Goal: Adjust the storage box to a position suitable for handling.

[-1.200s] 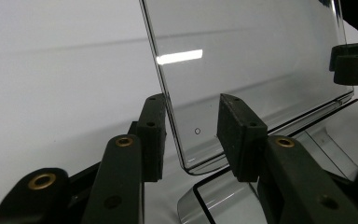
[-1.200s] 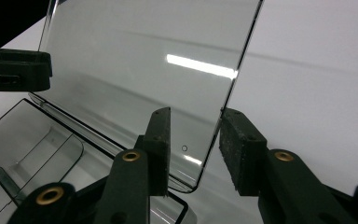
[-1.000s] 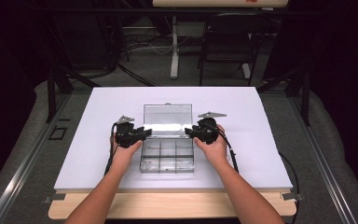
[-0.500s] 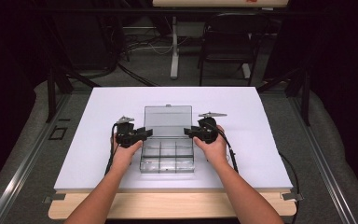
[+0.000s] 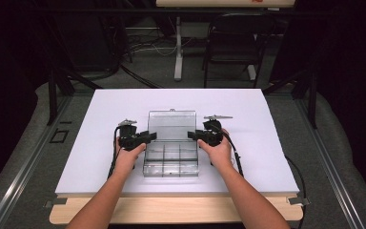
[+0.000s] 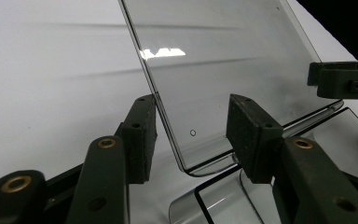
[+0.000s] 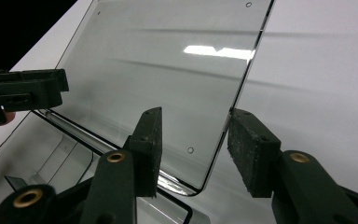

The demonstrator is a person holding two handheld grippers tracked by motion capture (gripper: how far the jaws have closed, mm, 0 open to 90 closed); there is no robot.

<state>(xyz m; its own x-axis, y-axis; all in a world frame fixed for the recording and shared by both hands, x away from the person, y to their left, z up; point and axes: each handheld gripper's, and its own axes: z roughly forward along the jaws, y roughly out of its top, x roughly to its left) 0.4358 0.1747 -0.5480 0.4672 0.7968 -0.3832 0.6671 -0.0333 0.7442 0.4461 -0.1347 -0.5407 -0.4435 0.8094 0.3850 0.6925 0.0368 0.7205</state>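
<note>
I am holding both grippers at the clear compartment box (image 5: 170,160) lying mid-surface (image 5: 100,109), left gripper (image 6: 191,135) straddling its raised lid (image 5: 171,125) at the left edge, right gripper (image 7: 193,142) at the right edge, jaws just opening, pads apart, nothing clamped

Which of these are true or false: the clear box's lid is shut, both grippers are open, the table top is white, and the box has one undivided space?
1. The lid of the clear box is shut. False: it is open, leaning back.
2. The left gripper and right gripper both stand open, having just been opening, each with a lid edge between its jaws. True.
3. The table top is white. True.
4. The box has one undivided space. False: dividers split it into compartments.
</note>
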